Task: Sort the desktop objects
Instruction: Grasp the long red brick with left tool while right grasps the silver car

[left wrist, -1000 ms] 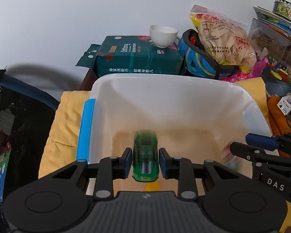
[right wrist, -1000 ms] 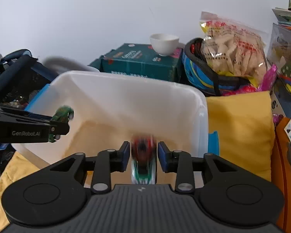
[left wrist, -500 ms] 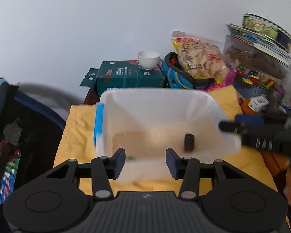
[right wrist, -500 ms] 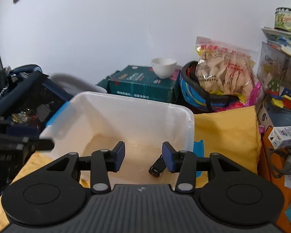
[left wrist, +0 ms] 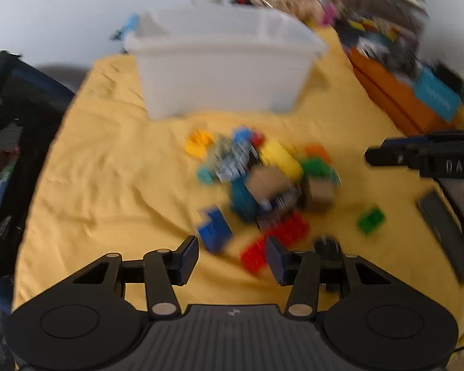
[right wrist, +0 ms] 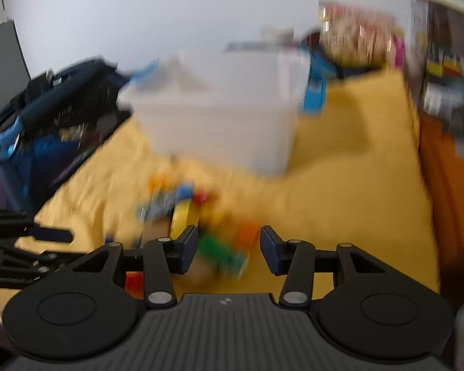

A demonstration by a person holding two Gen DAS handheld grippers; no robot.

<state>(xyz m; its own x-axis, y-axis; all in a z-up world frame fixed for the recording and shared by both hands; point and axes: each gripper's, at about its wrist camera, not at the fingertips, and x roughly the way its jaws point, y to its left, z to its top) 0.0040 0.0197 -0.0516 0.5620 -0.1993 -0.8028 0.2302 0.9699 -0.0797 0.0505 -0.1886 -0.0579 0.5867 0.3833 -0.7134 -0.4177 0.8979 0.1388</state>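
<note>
Left gripper (left wrist: pixel 232 258): jaws opening, empty. Right gripper (right wrist: pixel 229 249): jaws opening, empty. Toy pile (left wrist: pixel 263 182) on desk, before bin (left wrist: pixel 222 74). Red brick (left wrist: pixel 275 238) just ahead of left gripper, nearest.

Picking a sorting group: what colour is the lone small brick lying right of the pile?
Green; clearest in the left wrist view.

you've got a yellow cloth (left wrist: pixel 114 167) over the desk. dark bag (right wrist: pixel 62 99) sits off its left edge, orange box (left wrist: pixel 396 92) on the right w/ blurred clutter behind.
</note>
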